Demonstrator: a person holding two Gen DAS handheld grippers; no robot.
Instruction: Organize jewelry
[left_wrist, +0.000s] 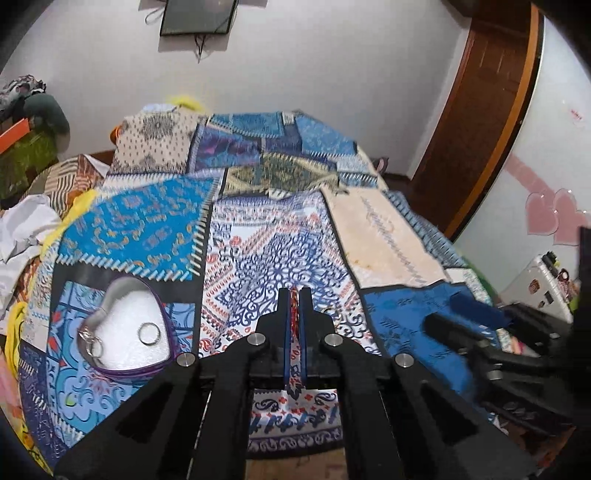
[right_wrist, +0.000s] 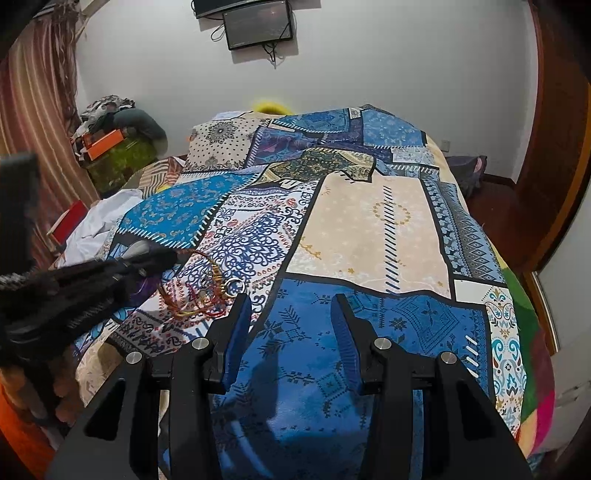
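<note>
- While the left hand-held gripper (left_wrist: 294, 295) hovered over the patchwork bedspread (left_wrist: 388, 236), its blue pads were drawn nearly together on a thin red strand, apparently part of the red-and-gold cord bracelets (right_wrist: 199, 291) lying loose on the bed.
- Beside those cords lay a small silver ring (right_wrist: 233, 287), also still on the cloth, just ahead of the right tool's left finger.
- To the left, well apart from the cords, sat the heart-shaped tin (left_wrist: 127, 332) with its white lining; it already held one ring (left_wrist: 149, 333) on the lining and a cluster of rings (left_wrist: 92, 341) against its left rim.
- Over a blue patch, the right hand-held gripper (right_wrist: 291, 306) stood wide open and carried nothing.
- Judged from this, the sorting was partly done: several rings were boxed, while the bracelets and at least one ring remained to be moved.
</note>
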